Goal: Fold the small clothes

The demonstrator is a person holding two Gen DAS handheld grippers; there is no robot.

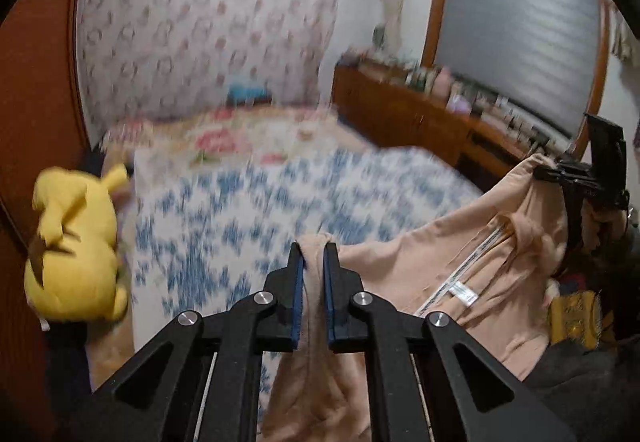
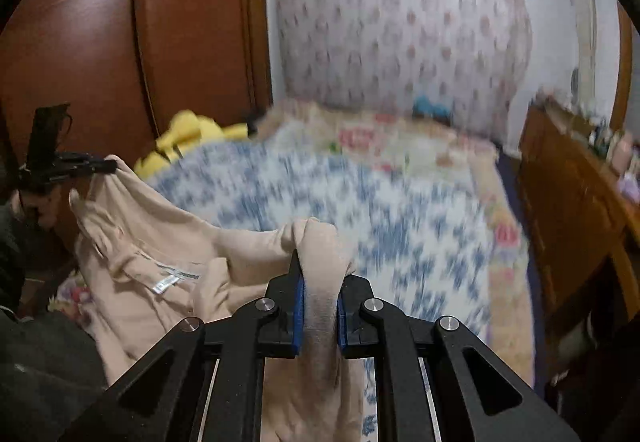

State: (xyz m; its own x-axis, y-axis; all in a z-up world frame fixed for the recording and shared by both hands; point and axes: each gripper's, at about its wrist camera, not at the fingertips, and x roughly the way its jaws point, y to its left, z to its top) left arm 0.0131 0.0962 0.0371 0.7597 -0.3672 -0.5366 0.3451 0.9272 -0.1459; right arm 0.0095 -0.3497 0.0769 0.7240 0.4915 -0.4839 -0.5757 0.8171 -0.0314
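A beige garment [image 1: 472,270] with a white label hangs in the air between my two grippers, above the bed. My left gripper [image 1: 314,250] is shut on one bunched edge of it. My right gripper [image 2: 320,262] is shut on another bunched edge of the same garment [image 2: 160,242]. In the left wrist view the right gripper [image 1: 560,171] shows at the far right, pinching the cloth. In the right wrist view the left gripper [image 2: 100,163] shows at the far left, pinching the cloth. Both views are blurred by motion.
The bed carries a blue-and-white patterned sheet [image 1: 248,209] over a floral cover [image 2: 400,137]. A yellow plush toy [image 1: 76,242] lies at the bed's left side by a brown wardrobe [image 2: 120,41]. A wooden shelf with small items [image 1: 420,101] runs along the right under a window.
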